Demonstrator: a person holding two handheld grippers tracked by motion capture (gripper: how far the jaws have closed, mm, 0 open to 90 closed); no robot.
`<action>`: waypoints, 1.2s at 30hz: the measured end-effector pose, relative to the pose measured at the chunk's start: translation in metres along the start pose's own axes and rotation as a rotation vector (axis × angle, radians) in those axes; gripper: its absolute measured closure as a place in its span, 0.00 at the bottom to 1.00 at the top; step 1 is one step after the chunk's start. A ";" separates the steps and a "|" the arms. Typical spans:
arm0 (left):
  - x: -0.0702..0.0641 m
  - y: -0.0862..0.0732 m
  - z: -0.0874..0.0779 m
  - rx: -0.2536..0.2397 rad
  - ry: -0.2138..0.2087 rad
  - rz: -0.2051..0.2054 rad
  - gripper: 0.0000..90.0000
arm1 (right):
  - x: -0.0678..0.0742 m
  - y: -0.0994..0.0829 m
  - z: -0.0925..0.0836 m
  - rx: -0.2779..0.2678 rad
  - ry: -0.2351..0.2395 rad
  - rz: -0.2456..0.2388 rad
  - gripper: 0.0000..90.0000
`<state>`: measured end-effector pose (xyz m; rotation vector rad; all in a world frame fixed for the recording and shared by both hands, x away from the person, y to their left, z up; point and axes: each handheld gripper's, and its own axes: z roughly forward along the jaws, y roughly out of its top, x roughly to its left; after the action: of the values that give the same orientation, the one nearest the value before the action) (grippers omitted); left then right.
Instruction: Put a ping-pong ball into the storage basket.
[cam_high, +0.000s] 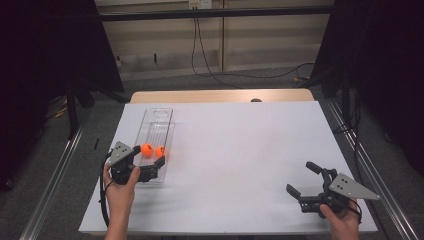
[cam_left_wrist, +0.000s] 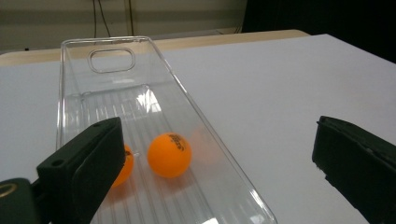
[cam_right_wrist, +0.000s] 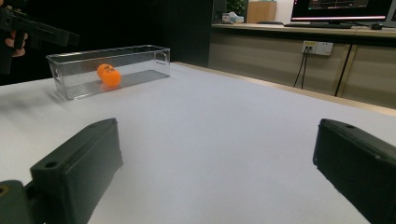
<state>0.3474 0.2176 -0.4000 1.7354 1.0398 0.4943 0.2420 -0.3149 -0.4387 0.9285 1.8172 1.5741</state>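
A clear plastic tray (cam_high: 161, 113) lies lengthwise on the left of the white table. Two orange balls (cam_high: 147, 148) (cam_high: 160, 151) rest side by side in its near half. In the left gripper view one ball (cam_left_wrist: 169, 154) is in full sight and the other ball (cam_left_wrist: 124, 167) is half hidden behind a jaw. My left gripper (cam_high: 148, 156) hovers open over the tray's near end with nothing between its jaws. My right gripper (cam_high: 300, 177) is open and empty low over the table's near right corner. From there the tray (cam_right_wrist: 140, 52) and balls (cam_right_wrist: 109, 74) sit far off.
White sheet (cam_high: 240, 150) covers the table, with a wooden strip (cam_high: 220, 95) along its far edge. Metal rails (cam_high: 55, 170) run down both sides. Dark curtains flank the scene, and cables (cam_high: 210, 70) trail on the floor beyond.
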 end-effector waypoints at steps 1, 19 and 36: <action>0.000 0.000 0.000 -0.008 -0.005 -0.002 0.03 | 0.000 0.000 0.000 0.000 0.001 0.000 0.01; 0.004 -0.012 -0.008 -0.006 -0.008 0.004 0.03 | 0.000 0.000 0.000 -0.002 0.003 -0.001 0.01; 0.011 -0.021 -0.018 -0.027 -0.004 0.016 0.03 | 0.001 0.000 0.001 -0.001 0.004 -0.003 0.01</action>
<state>0.3316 0.2387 -0.4135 1.7211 1.0125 0.5125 0.2422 -0.3140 -0.4385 0.9230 1.8195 1.5755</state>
